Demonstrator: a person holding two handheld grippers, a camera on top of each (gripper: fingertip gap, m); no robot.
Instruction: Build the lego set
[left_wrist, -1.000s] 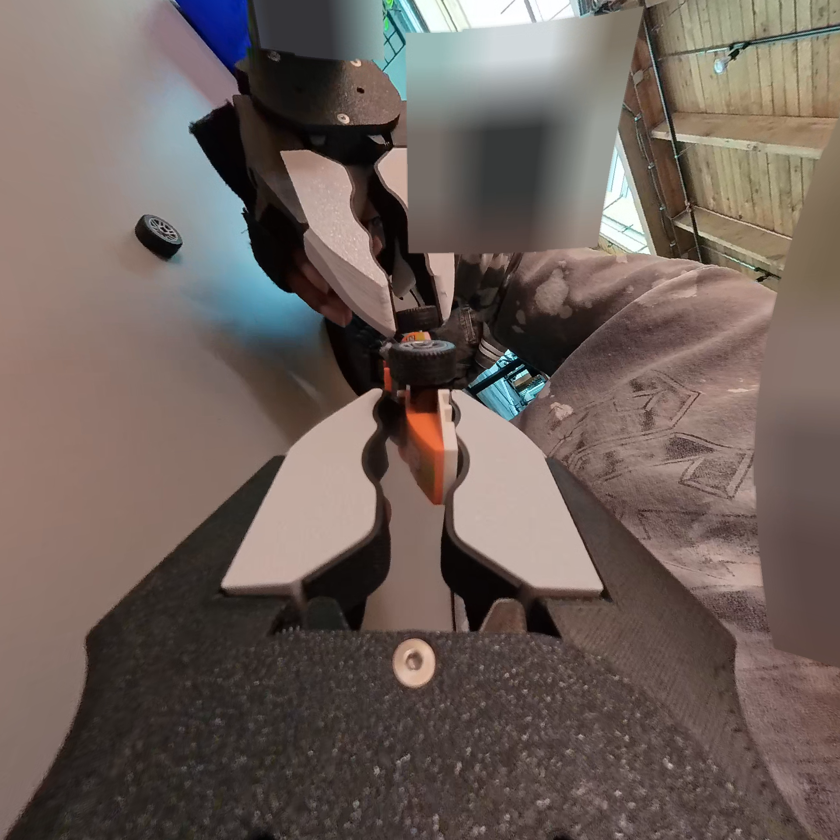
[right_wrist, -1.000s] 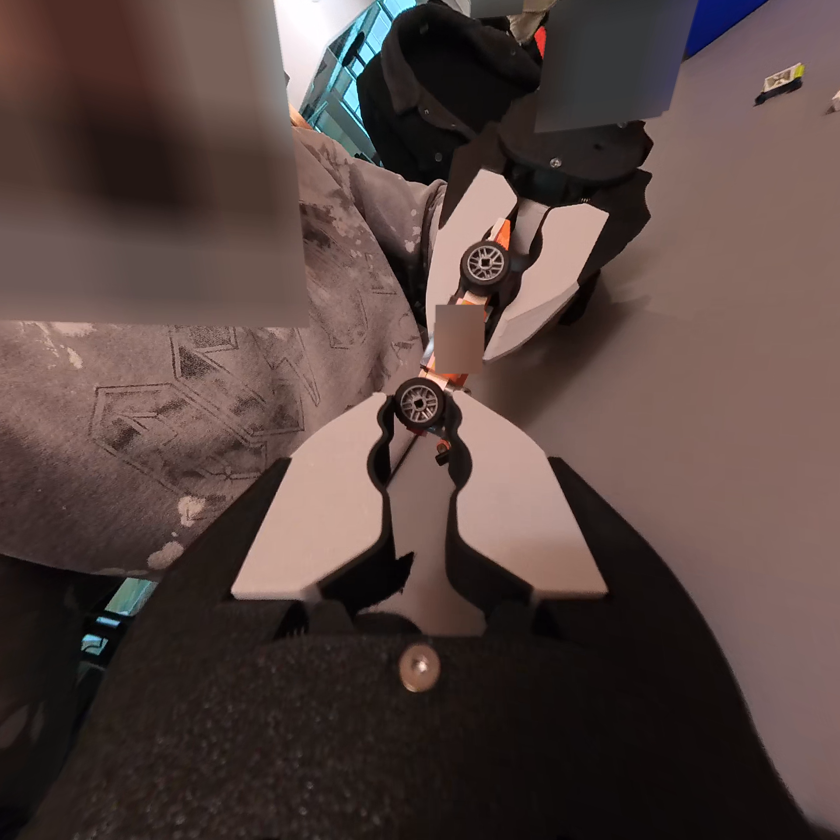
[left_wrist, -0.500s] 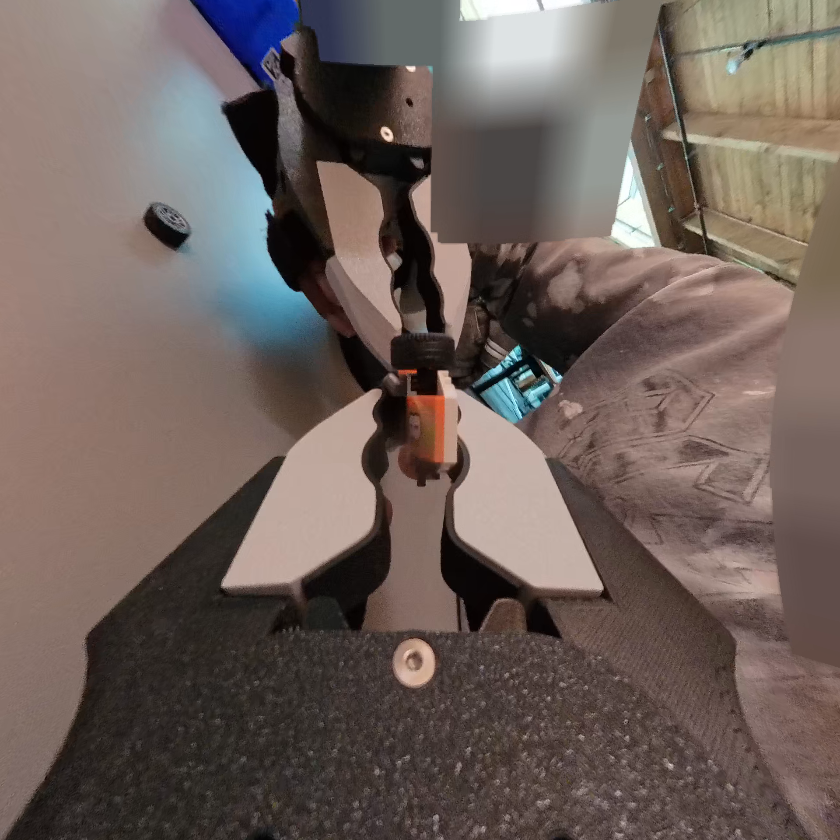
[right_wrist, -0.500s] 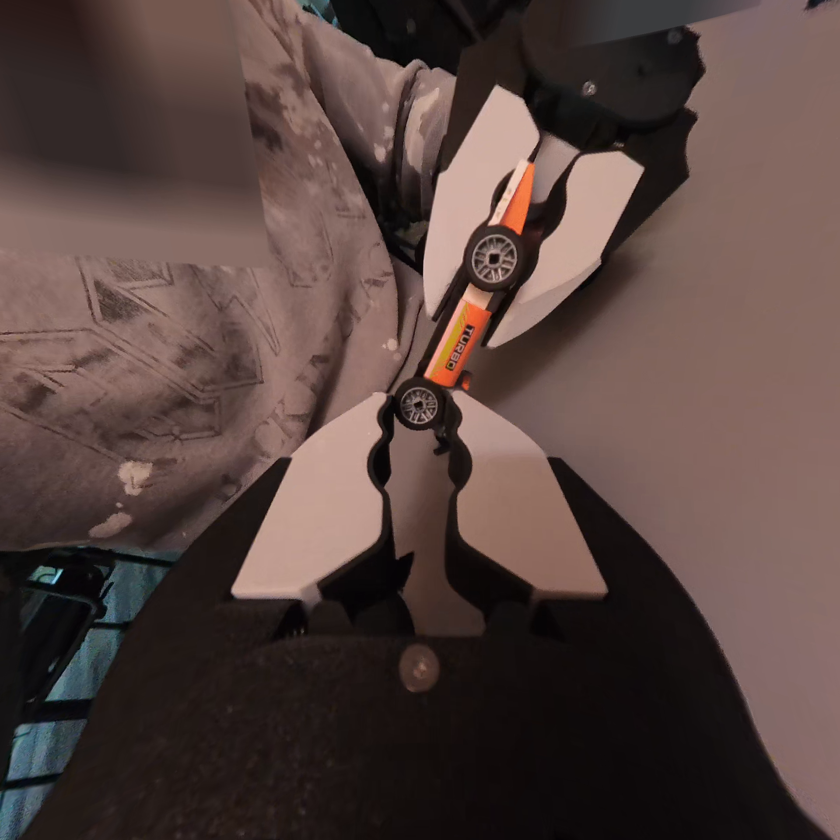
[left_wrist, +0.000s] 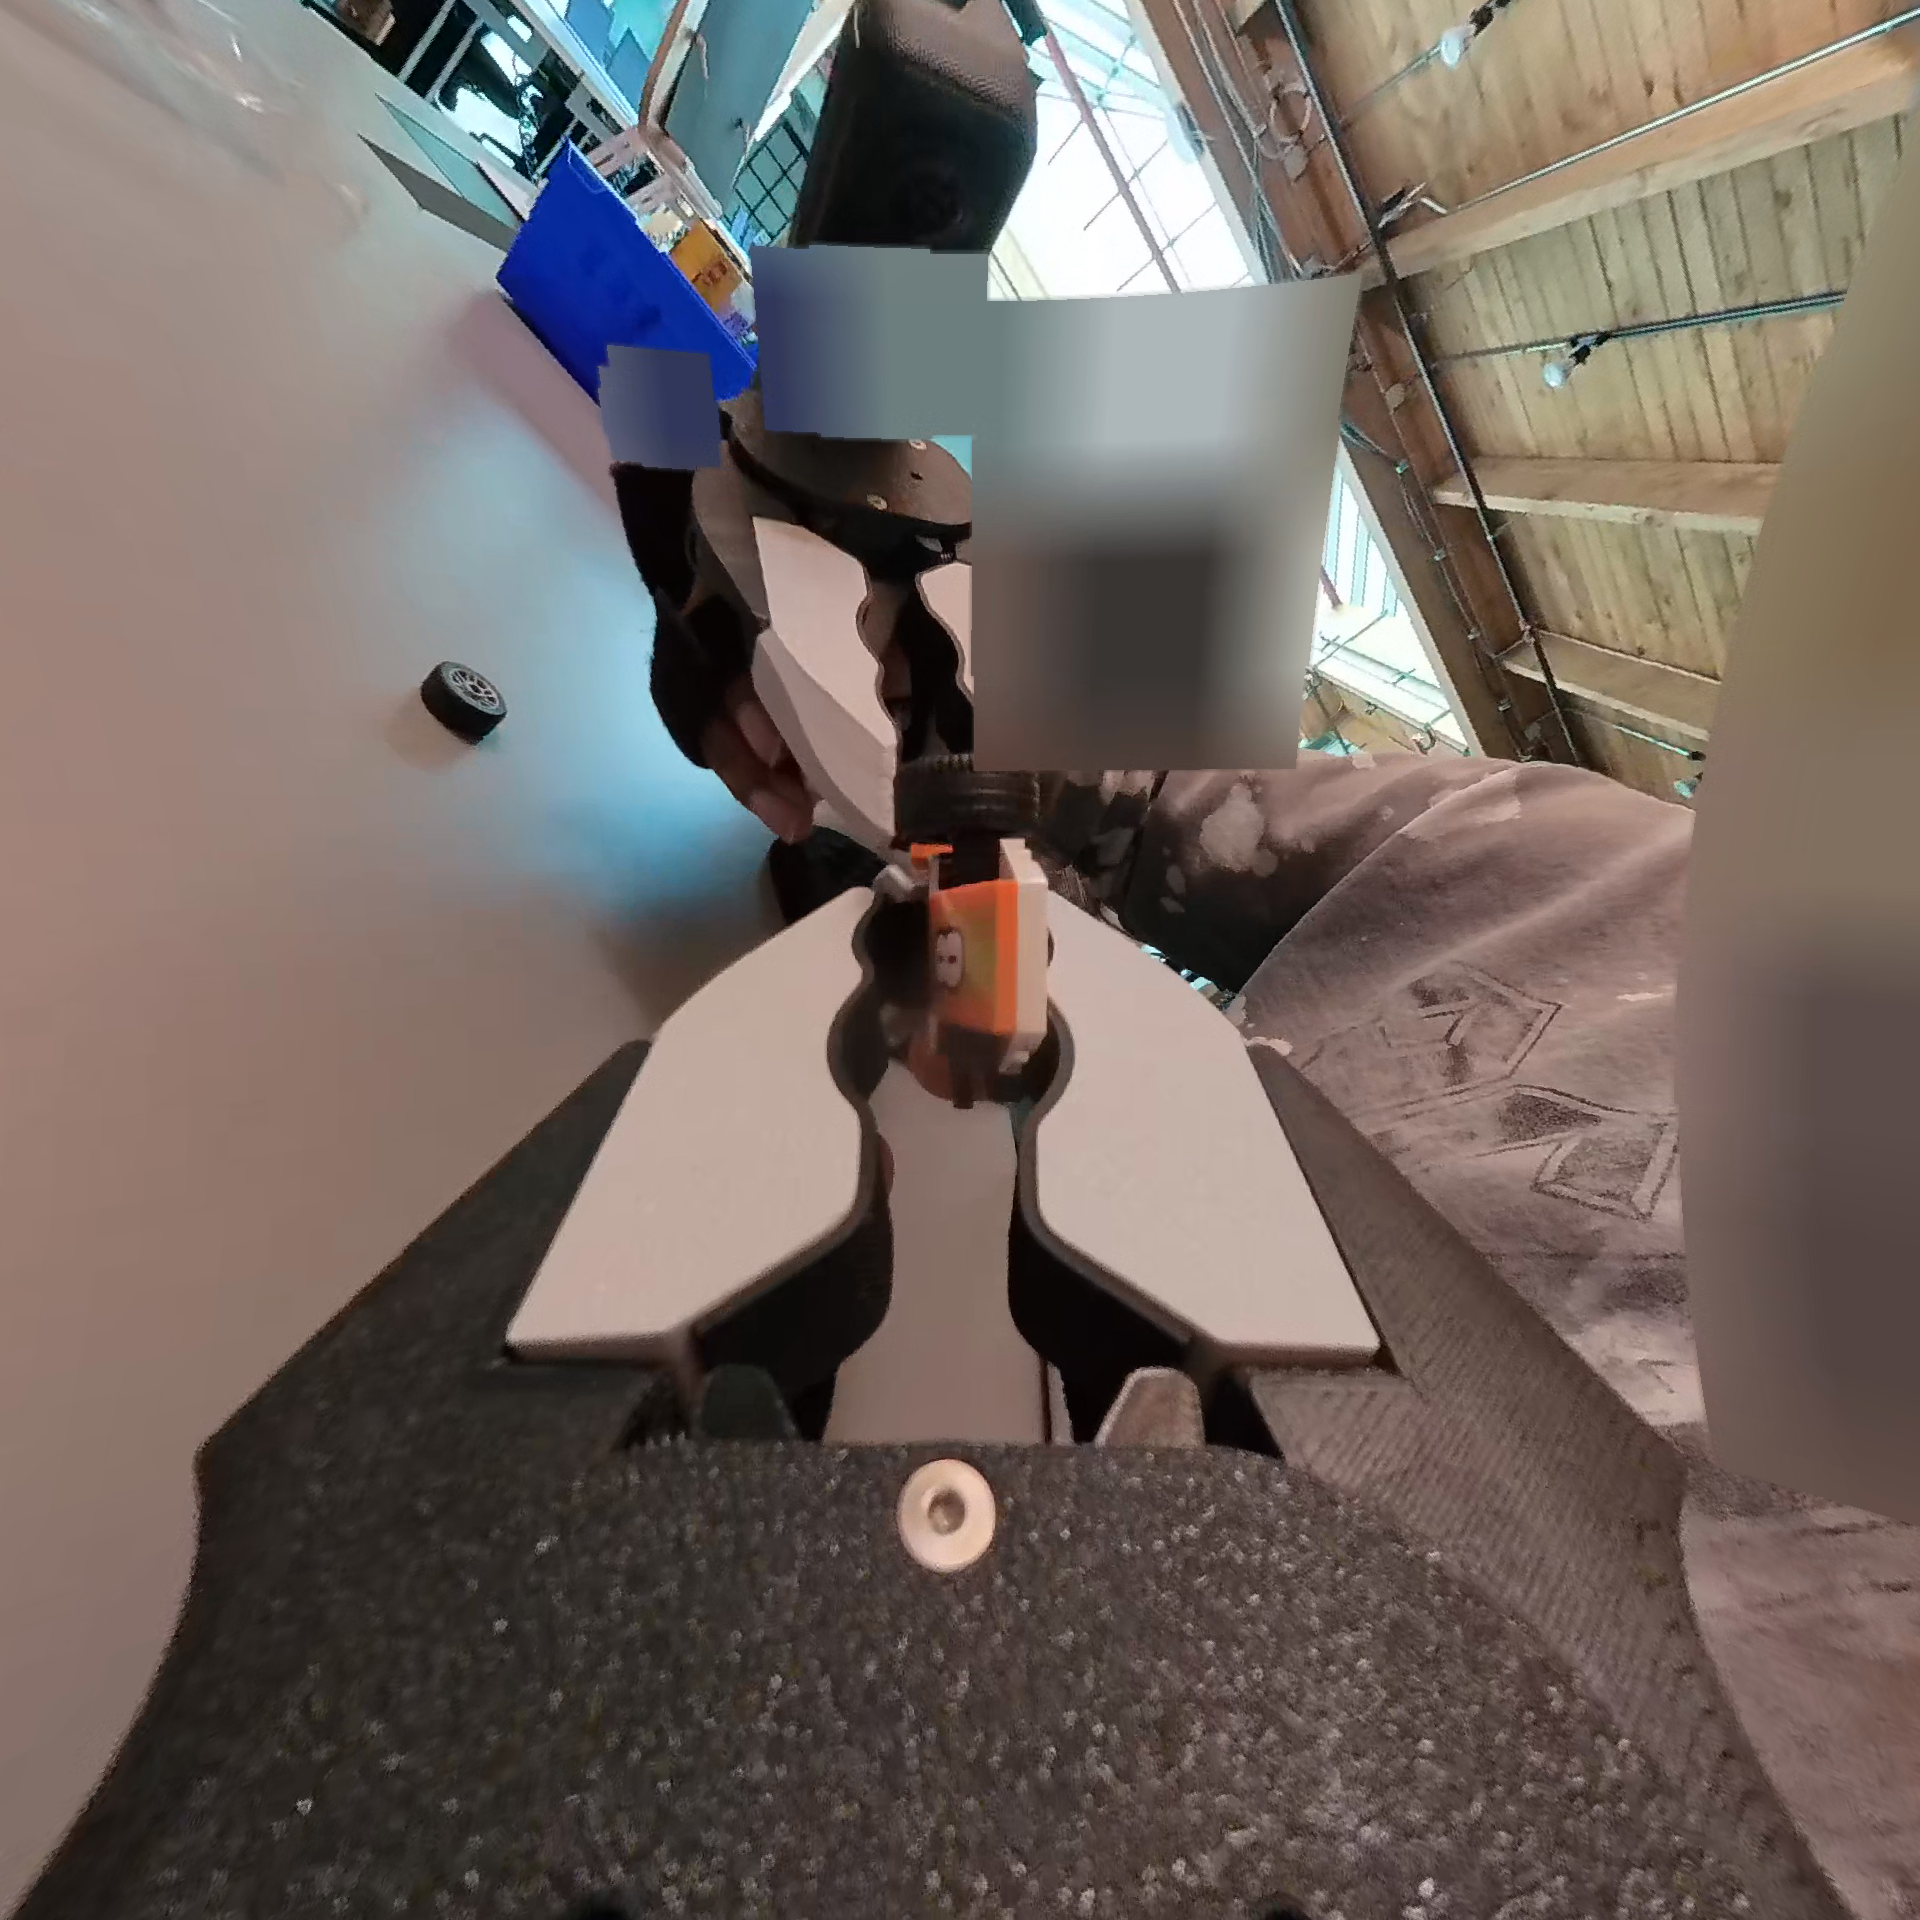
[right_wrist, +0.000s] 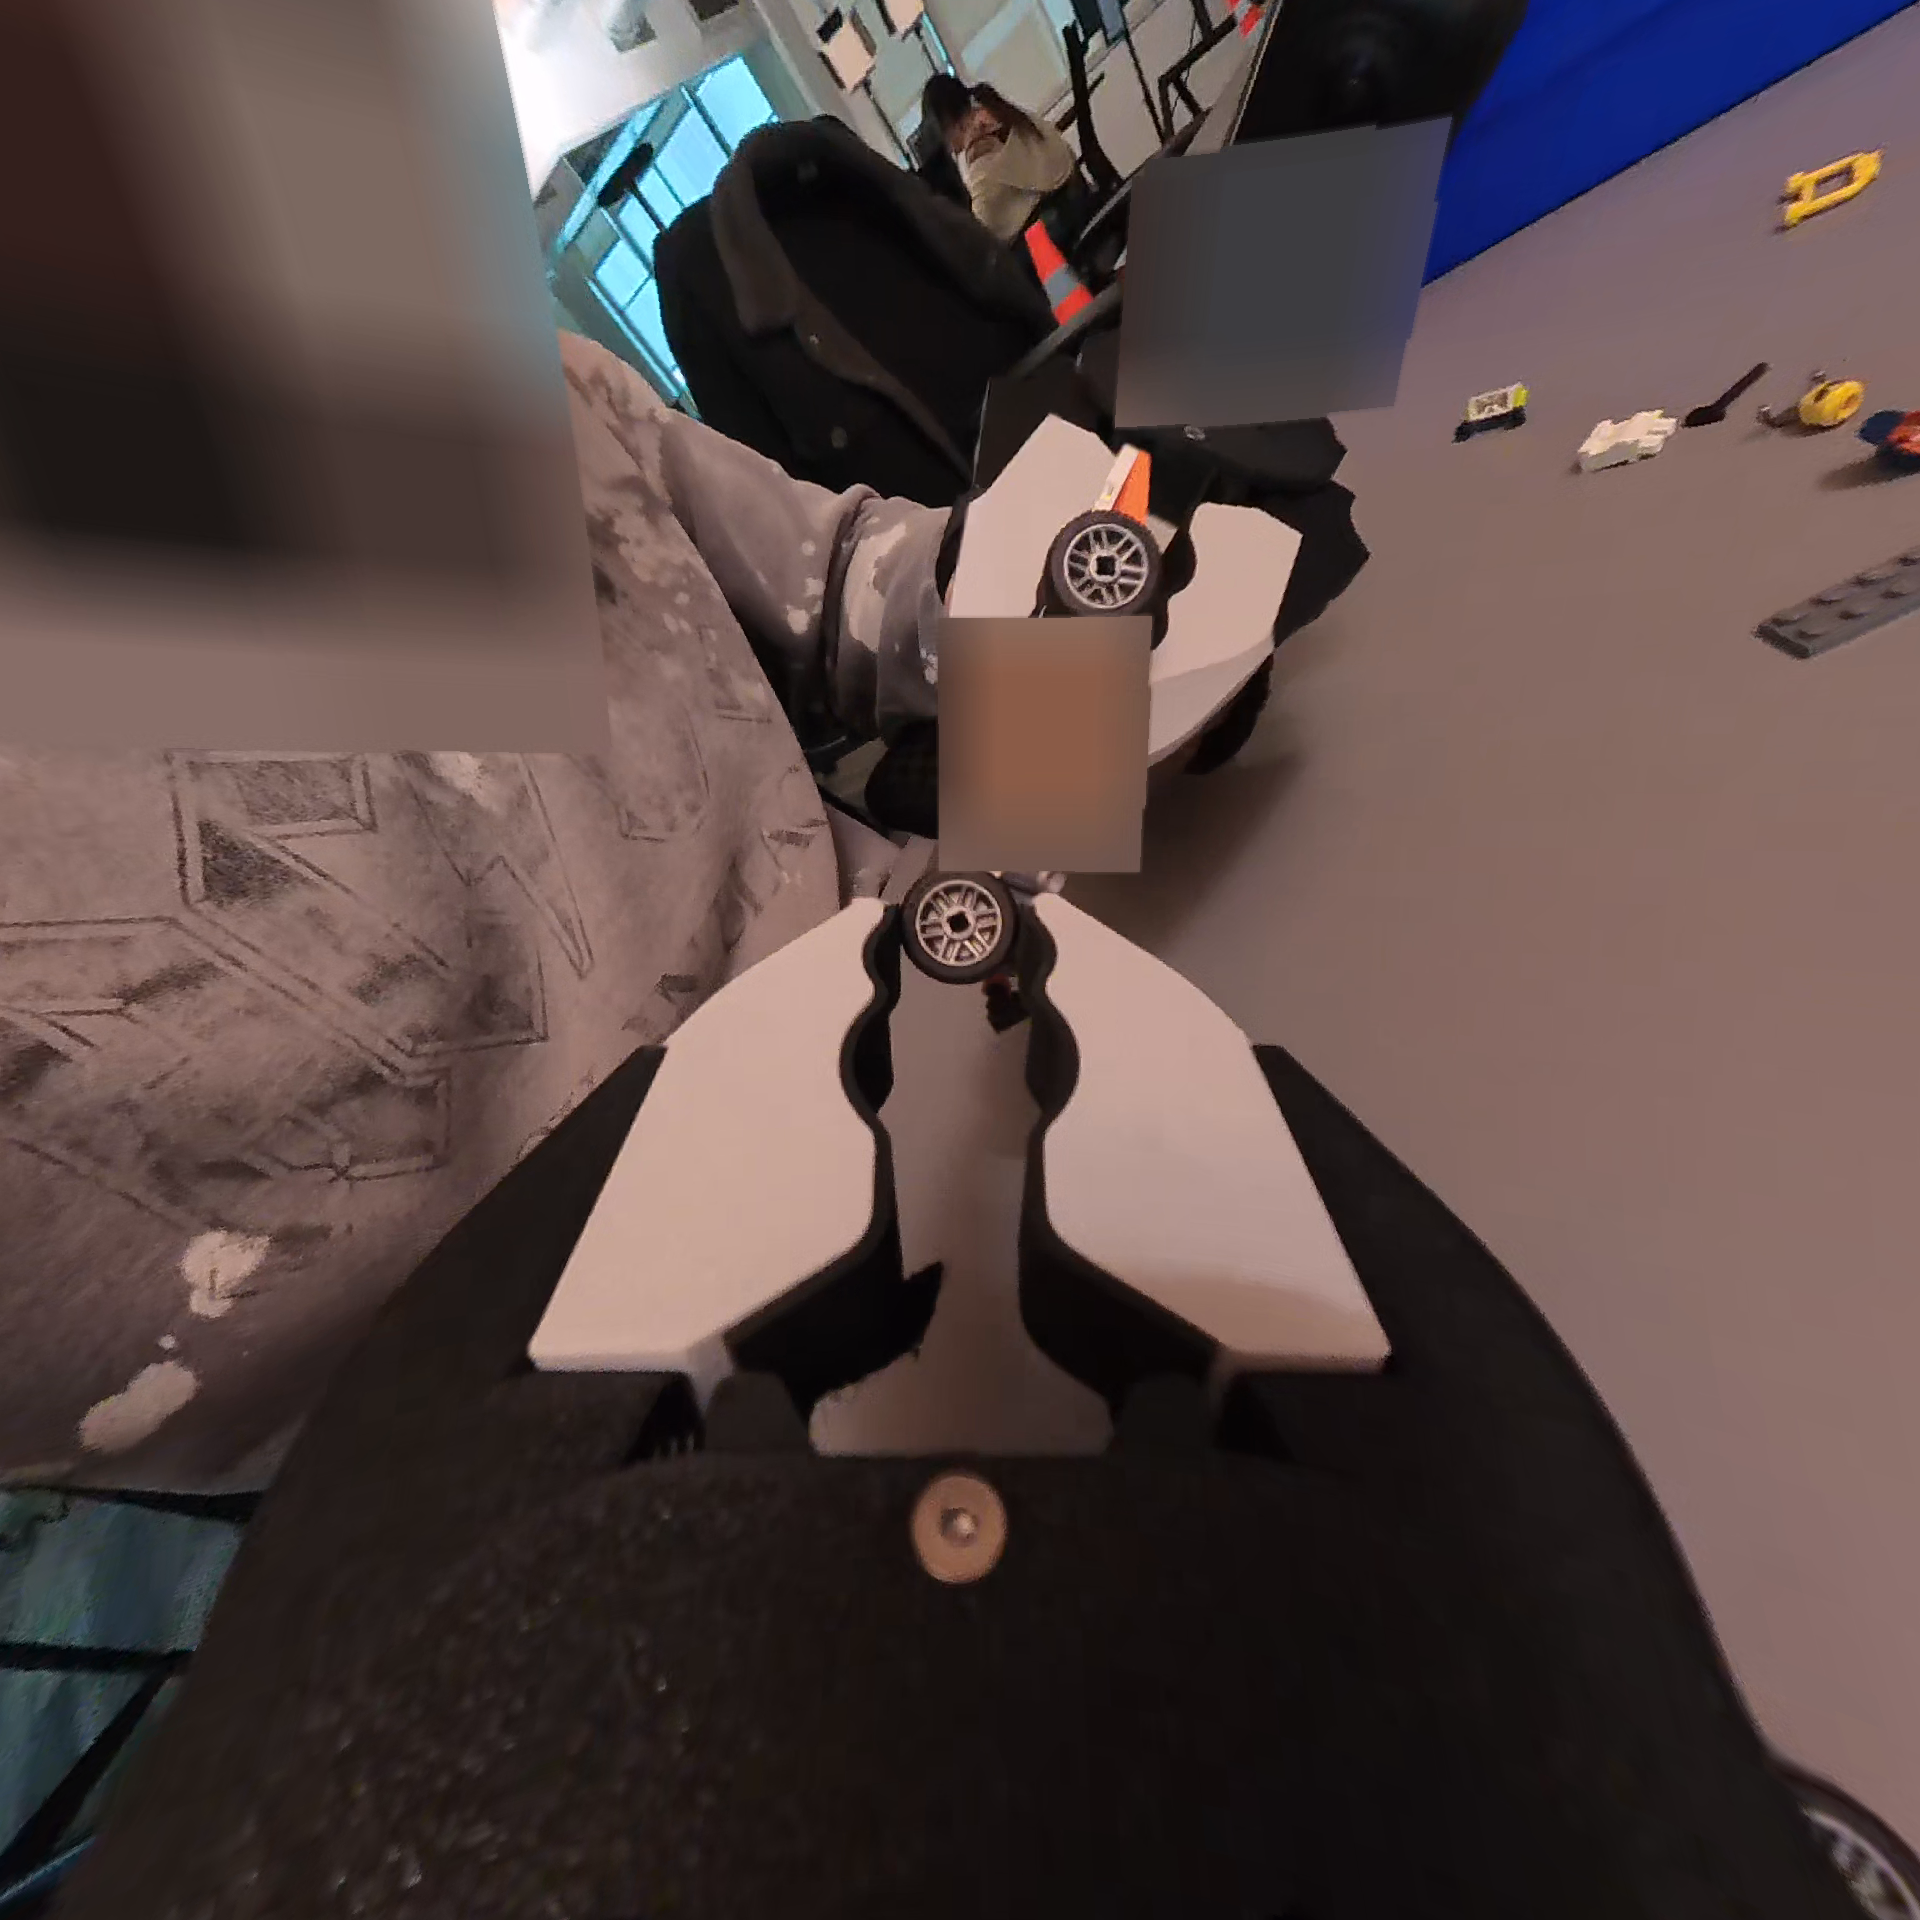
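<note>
Orange and white, the lego car (left_wrist: 982, 961) is held up off the table, in the centre of both frames, stretched between the two grippers. In the left wrist view the left gripper (left_wrist: 961, 935) is closed on the car's orange end, its pale fingers (left_wrist: 758, 1101) pressing either flank, and the body runs straight away from the camera toward a black tyre (left_wrist: 968, 798) just above centre.

In the right wrist view the right gripper (right_wrist: 961, 920) pinches that wheel (right_wrist: 958, 925) by its tread, spoked hub facing the lens; behind it the car's long axis climbs up the frame, partly hidden by a blur patch, to a second fitted wheel (right_wrist: 1103, 563) sitting between the other gripper's fingers.

So the car's long axis lies in line with both grippers, which face each other tip to tip. As I judge it, the step in hand is seating this wheel, and the push must go along the axle, across the body, not down its length.

One loose wheel (left_wrist: 464, 701) lies on the table (left_wrist: 208, 831) at middle left, well apart. Other loose parts, a grey plate (right_wrist: 1844, 615) and a small white piece (right_wrist: 1624, 438) among them, sit at the upper right of the right wrist view.
</note>
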